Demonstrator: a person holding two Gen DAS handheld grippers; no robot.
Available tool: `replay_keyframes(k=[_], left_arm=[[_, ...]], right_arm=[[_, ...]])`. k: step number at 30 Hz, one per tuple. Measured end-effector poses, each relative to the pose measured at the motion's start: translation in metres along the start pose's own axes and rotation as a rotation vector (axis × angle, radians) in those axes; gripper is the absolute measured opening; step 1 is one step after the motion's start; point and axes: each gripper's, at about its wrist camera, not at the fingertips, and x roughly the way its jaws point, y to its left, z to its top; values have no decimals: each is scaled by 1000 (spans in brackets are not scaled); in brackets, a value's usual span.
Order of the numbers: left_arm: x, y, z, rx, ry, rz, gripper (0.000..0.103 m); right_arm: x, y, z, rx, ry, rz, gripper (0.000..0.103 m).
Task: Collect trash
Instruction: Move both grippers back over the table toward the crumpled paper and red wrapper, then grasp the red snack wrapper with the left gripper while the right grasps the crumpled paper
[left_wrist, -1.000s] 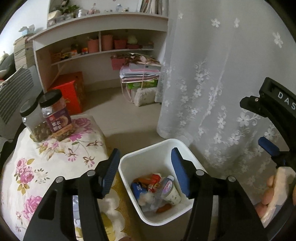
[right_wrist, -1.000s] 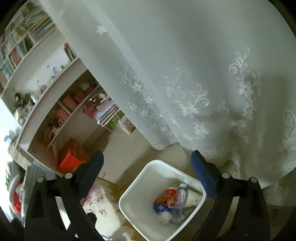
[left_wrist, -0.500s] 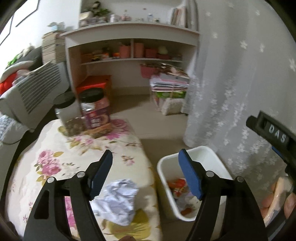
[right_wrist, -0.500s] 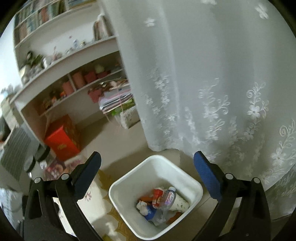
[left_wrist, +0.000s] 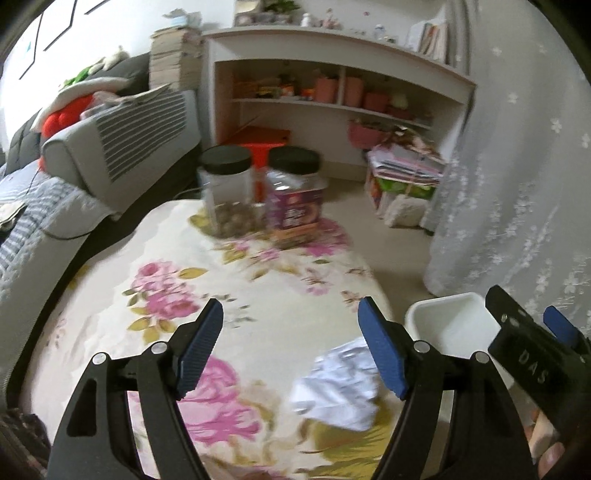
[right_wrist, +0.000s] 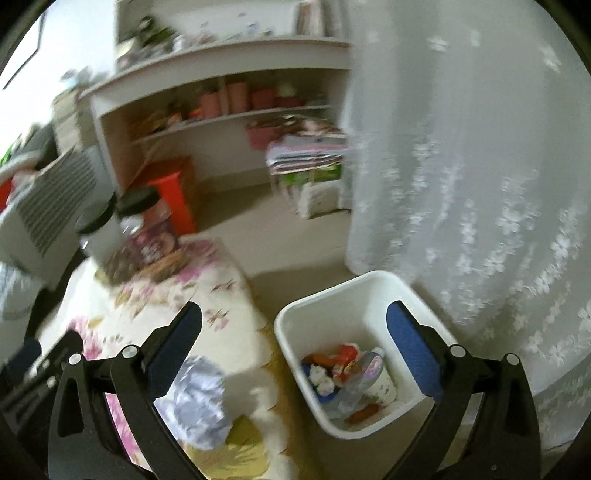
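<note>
A crumpled white paper ball (left_wrist: 340, 384) lies on the floral tablecloth (left_wrist: 221, 295), near its right edge; it also shows in the right wrist view (right_wrist: 199, 402). A white trash bin (right_wrist: 354, 354) stands on the floor beside the table and holds several pieces of trash; its rim shows in the left wrist view (left_wrist: 450, 314). My left gripper (left_wrist: 290, 354) is open and empty above the table, with the paper just under its right finger. My right gripper (right_wrist: 295, 350) is open and empty, hovering over the bin's left rim.
Two black-lidded jars (left_wrist: 258, 192) stand at the table's far end. A lace curtain (right_wrist: 461, 166) hangs behind the bin. A shelf unit (left_wrist: 332, 96), a red stool (left_wrist: 264, 147), a stack of papers (left_wrist: 402, 173) and a grey sofa (left_wrist: 110, 140) stand beyond.
Both grippers have swung left, away from the bin and toward the table. The paper ball has come into view under the left gripper. Both stay open.
</note>
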Motion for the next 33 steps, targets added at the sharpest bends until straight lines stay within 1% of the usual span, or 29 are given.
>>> replay_keyframes(k=[7, 10, 13, 16, 18, 20, 21, 22, 23, 24, 25, 28, 32, 33], left_arm=[[2, 54, -13, -36, 34, 62, 74], [4, 78, -21, -42, 71, 81, 74], [9, 94, -27, -29, 109, 96, 74], [11, 109, -37, -12, 162, 92, 74], [13, 116, -45, 1, 232, 66, 74], [13, 121, -55, 17, 326, -15, 74], [13, 121, -59, 28, 357, -50, 75], [13, 118, -64, 54, 399, -90, 85], [14, 111, -72, 113, 464, -133, 86], [15, 106, -80, 162, 510, -150, 86], [16, 99, -92, 230, 559, -147, 86], [19, 84, -114, 326, 604, -118, 86], [37, 69, -145, 378, 699, -134, 86], [41, 66, -151, 390, 707, -129, 86]], right_arm=[[2, 50, -16, -110, 44, 62, 96], [4, 66, -25, -165, 73, 85, 96], [5, 82, -35, -221, 95, 99, 96], [8, 94, -41, -266, 116, 107, 96], [11, 98, -43, -275, 133, 115, 96], [13, 98, -41, -268, 144, 119, 96], [14, 98, -39, -261, 149, 121, 96], [15, 96, -37, -255, 155, 125, 96], [16, 95, -36, -252, 162, 129, 96], [19, 93, -35, -250, 179, 137, 96], [22, 92, -35, -254, 200, 144, 96], [30, 91, -40, -270, 255, 141, 96], [45, 87, -50, -271, 337, 136, 96], [51, 85, -54, -267, 370, 136, 96]])
